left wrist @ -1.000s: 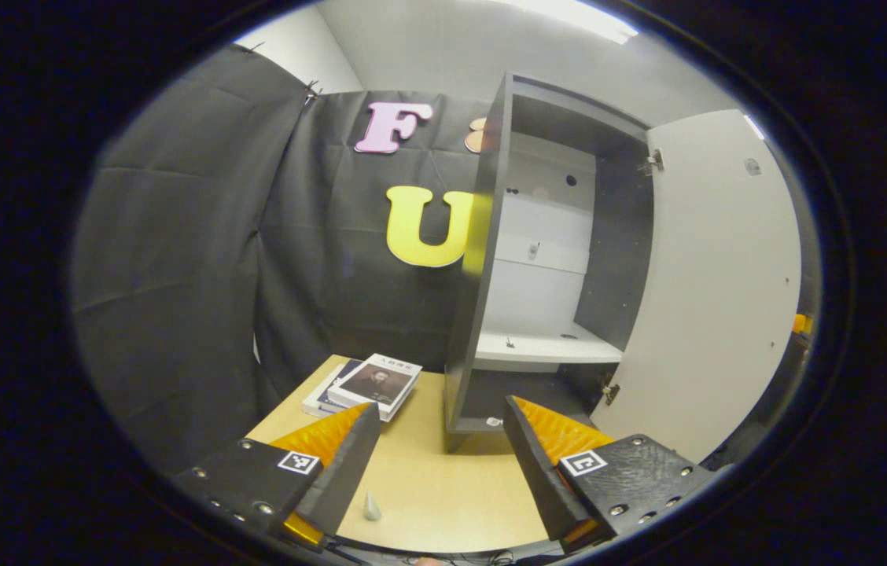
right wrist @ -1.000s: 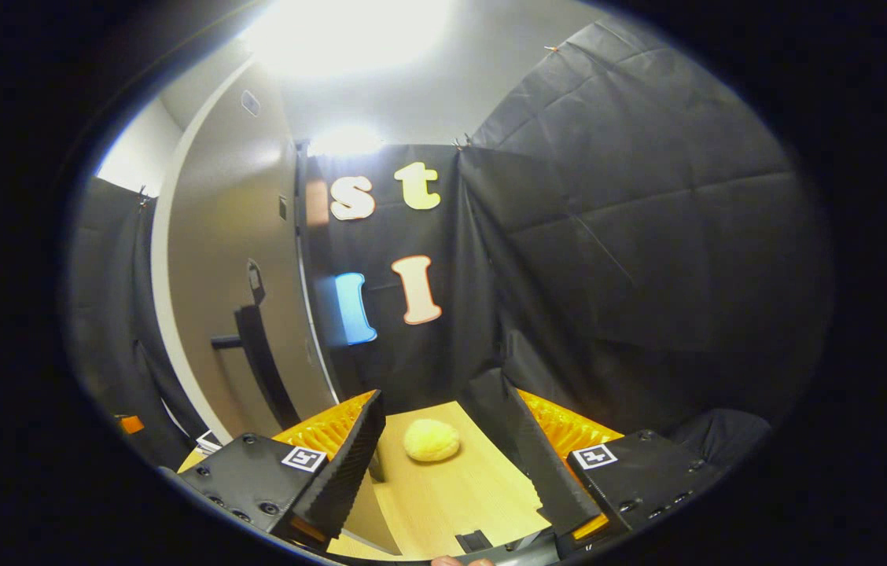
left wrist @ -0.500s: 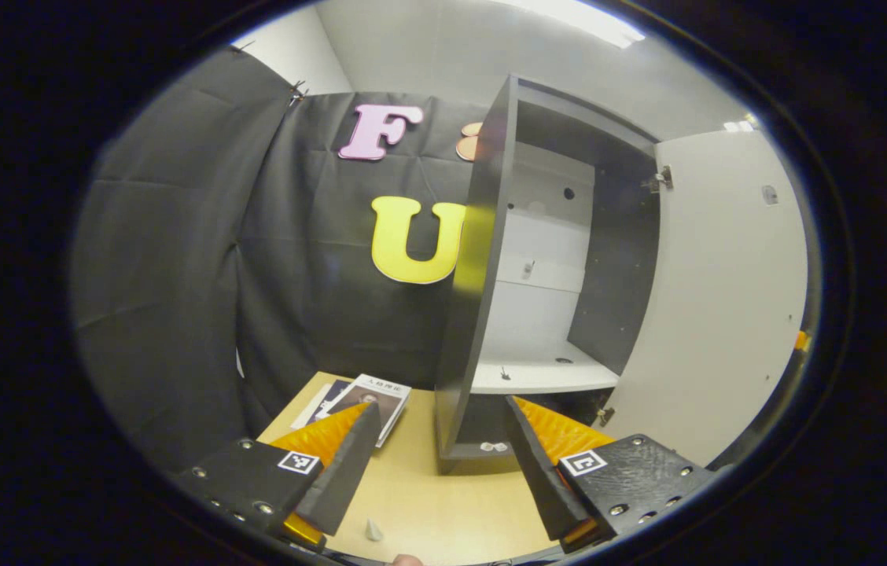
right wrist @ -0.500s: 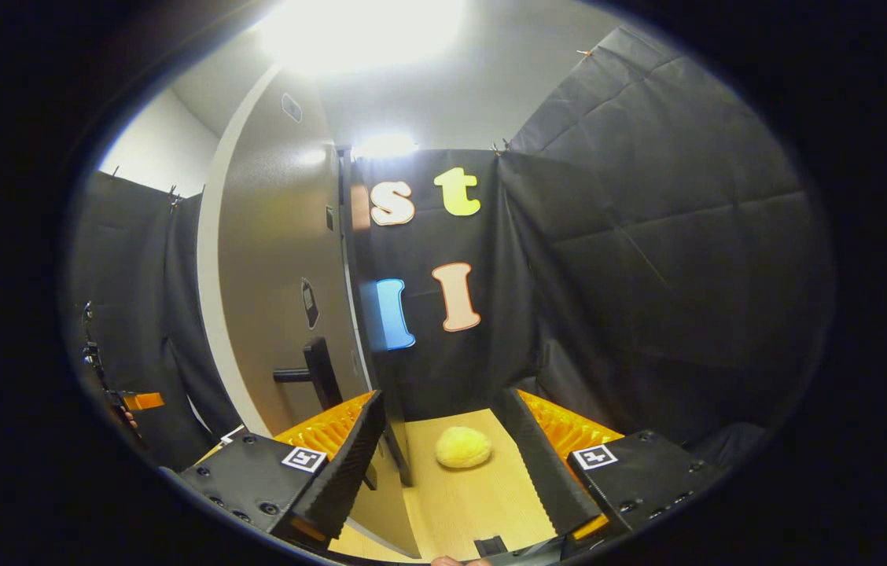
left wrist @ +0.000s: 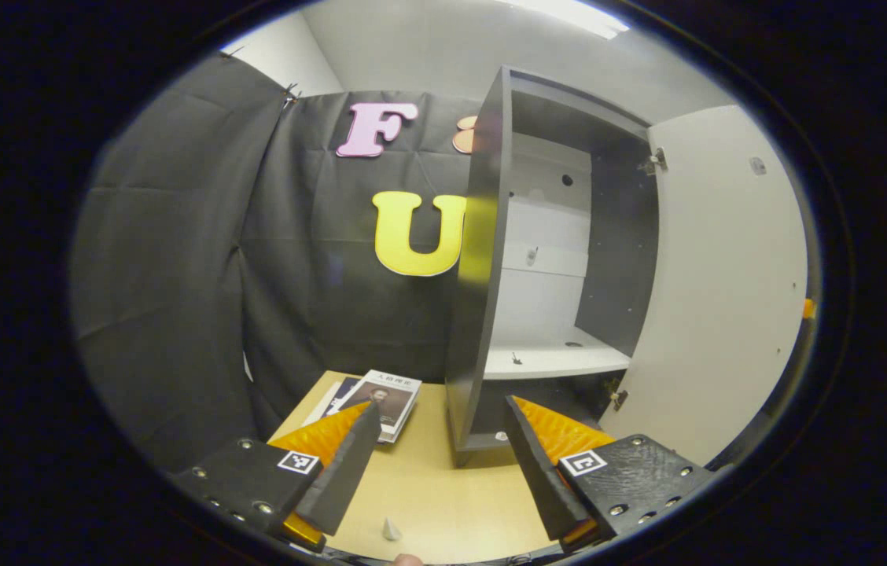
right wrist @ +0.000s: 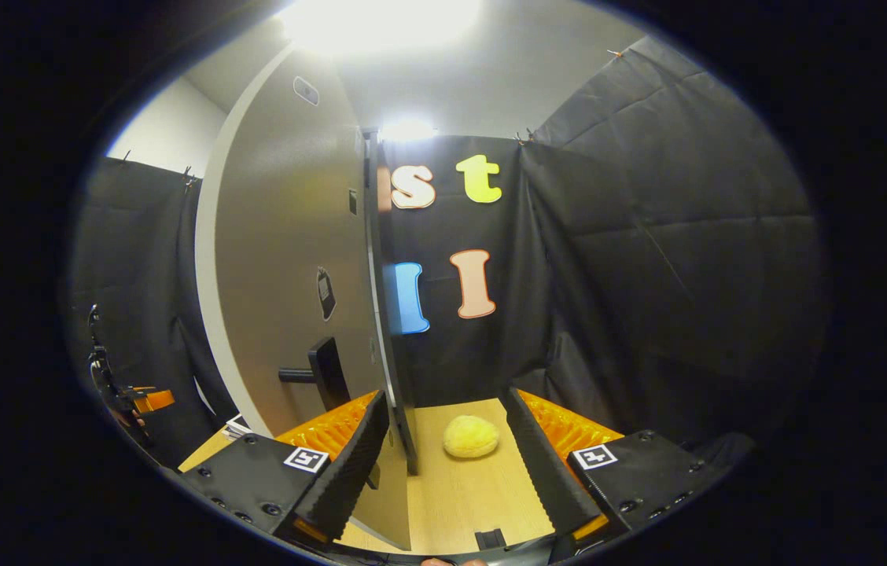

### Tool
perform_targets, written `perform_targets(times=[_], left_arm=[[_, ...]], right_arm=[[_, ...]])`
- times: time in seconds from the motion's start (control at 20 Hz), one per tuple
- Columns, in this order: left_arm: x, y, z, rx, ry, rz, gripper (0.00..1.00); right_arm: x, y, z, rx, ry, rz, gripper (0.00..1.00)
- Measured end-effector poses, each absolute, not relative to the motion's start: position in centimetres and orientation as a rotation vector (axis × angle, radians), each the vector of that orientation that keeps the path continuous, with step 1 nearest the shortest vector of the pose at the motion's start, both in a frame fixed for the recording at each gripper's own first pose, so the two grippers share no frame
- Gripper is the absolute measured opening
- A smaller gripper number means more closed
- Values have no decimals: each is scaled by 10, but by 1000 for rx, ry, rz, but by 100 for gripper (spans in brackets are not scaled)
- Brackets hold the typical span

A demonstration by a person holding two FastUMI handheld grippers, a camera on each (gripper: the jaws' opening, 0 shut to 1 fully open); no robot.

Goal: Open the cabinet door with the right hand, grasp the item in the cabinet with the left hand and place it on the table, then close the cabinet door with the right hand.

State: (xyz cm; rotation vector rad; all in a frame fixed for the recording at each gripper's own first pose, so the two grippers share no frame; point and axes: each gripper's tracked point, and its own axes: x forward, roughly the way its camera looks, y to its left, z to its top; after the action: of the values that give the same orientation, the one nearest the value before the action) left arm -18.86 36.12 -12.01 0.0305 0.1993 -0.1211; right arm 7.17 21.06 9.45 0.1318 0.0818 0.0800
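— Where's the item?
— The yellow sponge-like lump [right wrist: 471, 436] sits on the counter [right wrist: 459, 495], out of the cabinet [left wrist: 538, 259].
— Your fingers?
— Both pairs released, gripping nothing; my right gripper [right wrist: 447, 464] straddles the door [right wrist: 286, 259] edge, ready to swing it closed.

books [left wrist: 377, 397] left of cabinet [left wrist: 483, 314] on table [left wrist: 443, 487]

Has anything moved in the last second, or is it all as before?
The cabinet door has swung across the right gripper view, its handle now nearer the open right gripper. The left gripper stays open and empty; the yellow item and books lie unmoved on the table.
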Motion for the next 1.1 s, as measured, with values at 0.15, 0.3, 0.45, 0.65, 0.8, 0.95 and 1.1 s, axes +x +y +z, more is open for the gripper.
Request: perform_targets(times=[0.15, 0.3, 0.45, 0.65, 0.8, 0.95, 1.1], left_arm=[[-191, 362, -127, 0, 211, -121, 92], [-195, 372, -125, -40, 202, -108, 98], [-199, 387, -122, -41, 193, -71, 95], [-207, 407, -123, -40, 189, -11, 95], [-214, 421, -112, -64, 155, 35, 92], [-217, 433, -110, -56, 151, 53, 92], [-222, 440, -104, -30, 149, 68, 92]], right_arm=[[66, 241, 92, 133, 108, 153, 97], [66, 274, 96, 109, 115, 239, 97], [71, 302, 97, 96, 125, 290, 97], [76, 345, 99, 119, 126, 389, 97], [89, 374, 91, 134, 146, 454, 97], [95, 408, 90, 140, 152, 514, 97], [104, 448, 93, 141, 153, 593, 97]])
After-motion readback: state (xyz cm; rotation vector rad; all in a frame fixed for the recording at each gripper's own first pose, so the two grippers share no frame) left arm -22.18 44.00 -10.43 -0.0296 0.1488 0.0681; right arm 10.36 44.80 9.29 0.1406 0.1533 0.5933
